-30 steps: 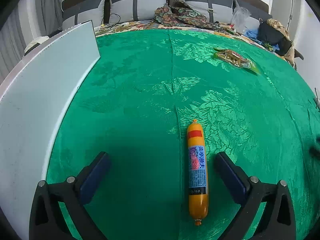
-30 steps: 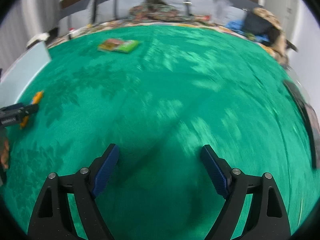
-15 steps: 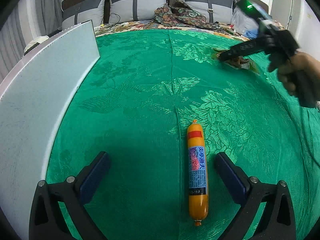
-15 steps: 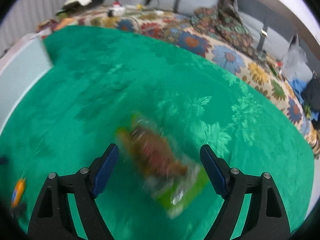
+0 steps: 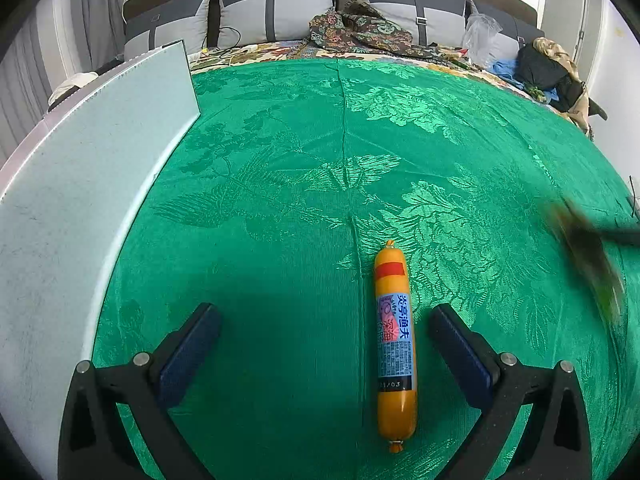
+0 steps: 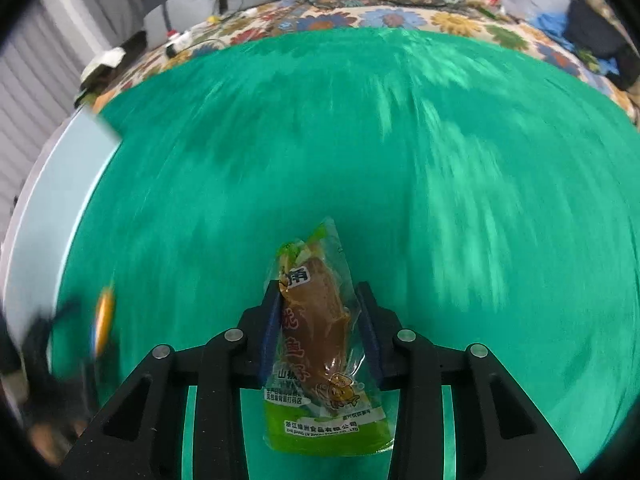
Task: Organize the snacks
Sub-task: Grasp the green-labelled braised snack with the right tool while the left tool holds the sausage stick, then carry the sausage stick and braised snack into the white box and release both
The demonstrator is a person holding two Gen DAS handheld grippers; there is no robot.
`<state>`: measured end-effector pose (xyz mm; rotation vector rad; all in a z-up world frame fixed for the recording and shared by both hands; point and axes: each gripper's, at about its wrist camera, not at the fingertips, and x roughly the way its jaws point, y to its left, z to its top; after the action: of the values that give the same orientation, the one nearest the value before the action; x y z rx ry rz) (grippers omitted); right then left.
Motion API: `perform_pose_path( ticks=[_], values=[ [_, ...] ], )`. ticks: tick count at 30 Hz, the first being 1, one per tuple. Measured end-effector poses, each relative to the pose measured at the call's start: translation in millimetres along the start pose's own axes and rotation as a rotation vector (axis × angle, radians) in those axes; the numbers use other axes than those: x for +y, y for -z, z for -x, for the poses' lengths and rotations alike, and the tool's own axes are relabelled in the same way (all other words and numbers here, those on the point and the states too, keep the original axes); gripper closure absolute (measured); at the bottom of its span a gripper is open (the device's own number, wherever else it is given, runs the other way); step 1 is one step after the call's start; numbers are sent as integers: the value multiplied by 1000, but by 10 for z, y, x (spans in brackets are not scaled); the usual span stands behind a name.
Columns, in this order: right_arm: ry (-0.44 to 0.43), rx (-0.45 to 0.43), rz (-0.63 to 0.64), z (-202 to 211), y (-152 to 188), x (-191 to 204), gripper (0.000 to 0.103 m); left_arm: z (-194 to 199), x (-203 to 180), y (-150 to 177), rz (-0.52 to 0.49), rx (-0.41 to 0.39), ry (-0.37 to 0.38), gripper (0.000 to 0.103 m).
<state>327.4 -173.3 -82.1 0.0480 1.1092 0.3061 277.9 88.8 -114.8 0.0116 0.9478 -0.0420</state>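
right gripper [image 6: 319, 312] closing on clear green-edged snack packet [image 6: 320, 344], brown fish inside, left gripper [image 5: 320, 336] wide open, empty

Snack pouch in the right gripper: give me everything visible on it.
The snack pouch is a clear, glossy plastic packet with green printed ends and a brown piece of food inside, Chinese characters in red down its front and a small cartoon fish near the lower end. It lies lengthwise between the fingers of the right gripper, whose jaws are closing on its sides, above the green cloth. In the left wrist view it is only a dark blur at the right edge.
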Motion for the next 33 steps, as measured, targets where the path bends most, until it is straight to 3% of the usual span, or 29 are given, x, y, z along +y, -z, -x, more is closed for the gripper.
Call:
perform_pose_path(
  ticks=[2, 6, 8, 10, 11, 14, 15, 16, 17, 21, 22, 23, 27, 33],
  values=[
    [23, -56, 2, 248, 570, 54, 64, 1, 8, 2, 0, 0, 0, 0],
    [75, -159, -37, 587, 1344, 112, 61, 6, 6, 1, -2, 3, -2, 0],
    [47, -166, -69, 668, 1489, 89, 55, 10, -11, -26, -22, 54, 7, 0],
    [3, -126, -89, 719, 1500, 7, 35, 25, -49, -50, -42, 97, 3, 3],
    [-11, -95, -111, 764, 1468, -72, 33, 35, -60, -43, -47, 98, 3, 5],
    [-31, -66, -142, 856, 1362, -250, 33, 103, -143, -18, -52, 90, 36, 27],
    [-31, -44, -130, 879, 1354, -247, 33, 139, -213, -18, -79, 78, 55, 48],
    [-30, -23, -106, 881, 1324, -207, 33, 158, -260, -24, -101, 77, 65, 77],
    [-24, 7, -61, 861, 1272, -105, 33, 175, -320, -31, -127, 84, 64, 86],
    [27, 114, 36, 602, 1276, 181, 35, 289, -358, 81, -129, 110, 107, 88],
    [55, 134, 43, 530, 1288, 207, 45, 347, -324, 140, -121, 105, 113, 88],
    [110, 102, 45, 549, 1290, 238, 63, 400, -300, 183, -112, 99, 121, 88],
    [1, 87, -111, 697, 1340, 108, 71, 677, -17, 439, 4, 65, 196, 88],
    [-152, 15, -272, 921, 1426, -25, 72, 1048, 137, 668, 102, 14, 252, 88]
  ],
)
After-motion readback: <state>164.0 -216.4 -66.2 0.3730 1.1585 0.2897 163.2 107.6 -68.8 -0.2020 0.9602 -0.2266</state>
